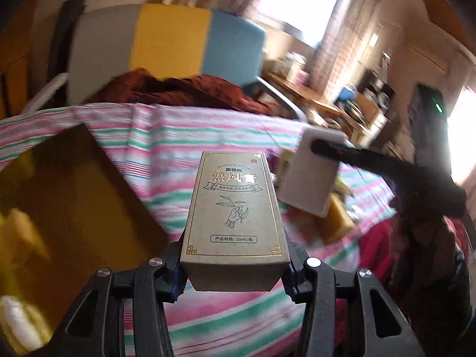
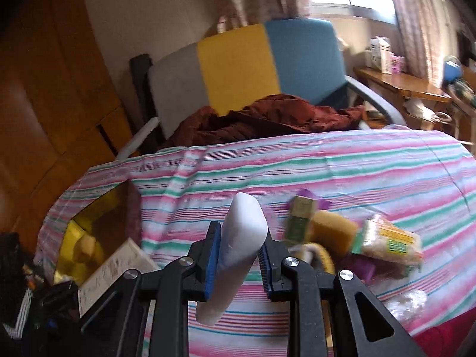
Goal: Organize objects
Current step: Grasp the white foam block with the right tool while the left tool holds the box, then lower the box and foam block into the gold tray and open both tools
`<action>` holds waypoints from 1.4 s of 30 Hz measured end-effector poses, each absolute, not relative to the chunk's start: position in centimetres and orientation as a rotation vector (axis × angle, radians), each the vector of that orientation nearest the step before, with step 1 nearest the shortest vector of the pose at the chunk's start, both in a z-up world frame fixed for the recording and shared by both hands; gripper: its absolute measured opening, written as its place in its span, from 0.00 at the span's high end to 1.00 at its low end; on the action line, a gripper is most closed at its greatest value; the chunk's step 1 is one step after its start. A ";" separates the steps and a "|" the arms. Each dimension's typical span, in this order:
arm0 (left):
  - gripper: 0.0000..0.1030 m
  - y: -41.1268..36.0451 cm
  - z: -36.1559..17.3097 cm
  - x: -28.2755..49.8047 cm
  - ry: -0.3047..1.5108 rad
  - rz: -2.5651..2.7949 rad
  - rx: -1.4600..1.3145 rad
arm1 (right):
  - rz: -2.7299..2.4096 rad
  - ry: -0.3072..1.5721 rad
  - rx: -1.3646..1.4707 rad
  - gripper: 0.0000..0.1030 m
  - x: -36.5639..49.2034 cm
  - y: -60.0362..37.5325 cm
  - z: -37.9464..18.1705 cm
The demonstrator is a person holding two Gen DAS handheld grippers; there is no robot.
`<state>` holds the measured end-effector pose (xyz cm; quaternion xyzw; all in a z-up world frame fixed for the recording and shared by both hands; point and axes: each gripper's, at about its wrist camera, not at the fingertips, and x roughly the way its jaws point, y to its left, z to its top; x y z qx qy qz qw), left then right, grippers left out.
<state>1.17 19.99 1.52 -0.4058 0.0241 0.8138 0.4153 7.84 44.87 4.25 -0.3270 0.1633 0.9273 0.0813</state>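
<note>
My left gripper [image 1: 235, 279] is shut on a grey box with gold print [image 1: 235, 208], held off the striped bedsheet [image 1: 184, 136]. The pads press on the box's near end from both sides. My right gripper [image 2: 239, 264] is shut on a white rounded slab [image 2: 244, 232], which stands edge-up between the blue pads [image 2: 212, 261]. In the left wrist view the white slab [image 1: 309, 178] hangs to the right of the grey box. In the right wrist view the grey box [image 2: 116, 267] shows at lower left.
An open yellow box [image 2: 86, 235] holding yellow things sits at the sheet's left edge. A pile lies to the right: a green carton [image 2: 300, 220], a yellow sponge [image 2: 333, 232], a clear packet [image 2: 389, 244]. Behind stands a grey, yellow and blue chair [image 2: 238, 68] with a rust garment [image 2: 267, 119].
</note>
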 end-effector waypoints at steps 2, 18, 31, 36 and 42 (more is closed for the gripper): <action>0.51 17.9 2.0 -0.1 0.025 2.104 -1.024 | 2.811 0.477 -0.994 0.76 7.2 43.4 4.6; 0.48 3.3 1.8 -13.9 0.026 2.591 -1.138 | 3.082 0.254 -1.384 0.74 -4.0 25.4 3.2; 0.39 -1.1 0.6 -10.6 -0.142 2.643 -1.193 | 3.157 0.322 -1.381 0.18 -4.5 21.7 2.9; 0.38 -0.2 0.2 -7.5 -0.167 2.635 -1.181 | 3.134 0.273 -1.304 0.04 -2.2 21.6 3.0; 0.38 1.3 -0.3 -5.1 -0.128 2.607 -1.195 | 3.099 0.007 -1.162 0.00 0.1 20.6 3.0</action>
